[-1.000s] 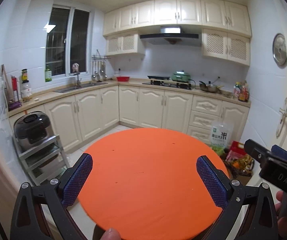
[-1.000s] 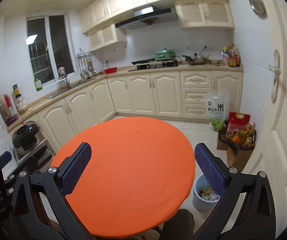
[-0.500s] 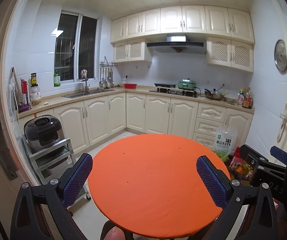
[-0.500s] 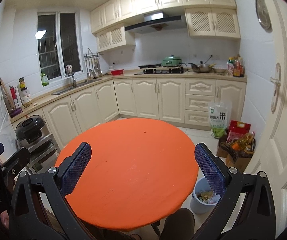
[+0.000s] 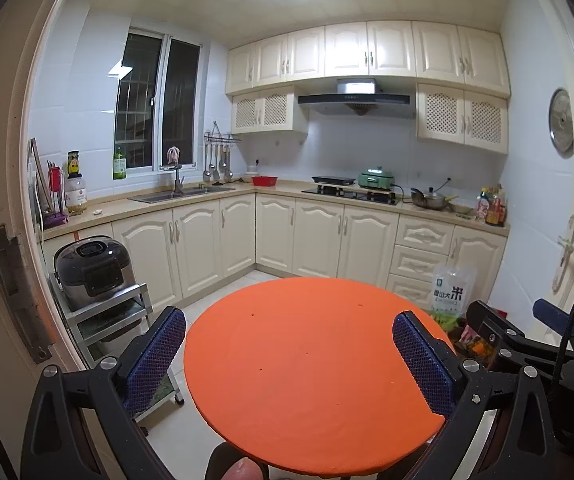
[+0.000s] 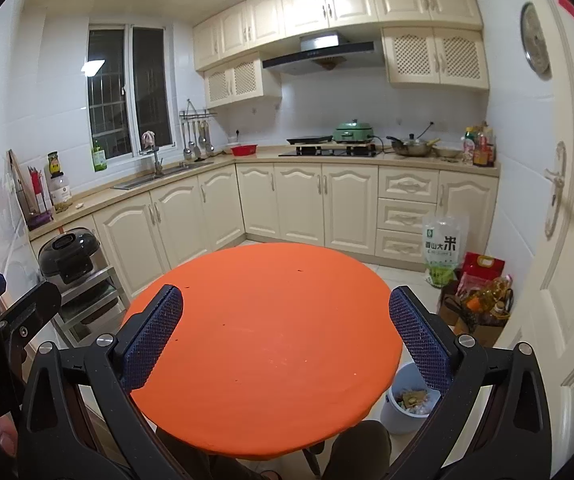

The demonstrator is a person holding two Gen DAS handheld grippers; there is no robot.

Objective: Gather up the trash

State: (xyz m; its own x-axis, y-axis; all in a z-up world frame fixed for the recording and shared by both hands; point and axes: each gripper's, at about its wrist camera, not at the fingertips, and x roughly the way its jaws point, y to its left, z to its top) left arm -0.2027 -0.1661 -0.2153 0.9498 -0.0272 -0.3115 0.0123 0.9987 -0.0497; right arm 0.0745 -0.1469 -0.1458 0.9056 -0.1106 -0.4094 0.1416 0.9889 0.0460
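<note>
Right-wrist view showed both tools, right tool and left tool, spread and empty; scraps filled the bin right of the orange desk, likely light, crumpling, best pinched mid-body.

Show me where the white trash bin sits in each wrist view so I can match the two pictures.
Left wrist view: the trash bin is not visible.
Right wrist view: the trash bin stands on the floor at lower right, below the orange table's right edge, partly hidden by the right finger, with scraps inside.
Shared landmark: the rice bag against the drawers, beyond the orange table.
</note>
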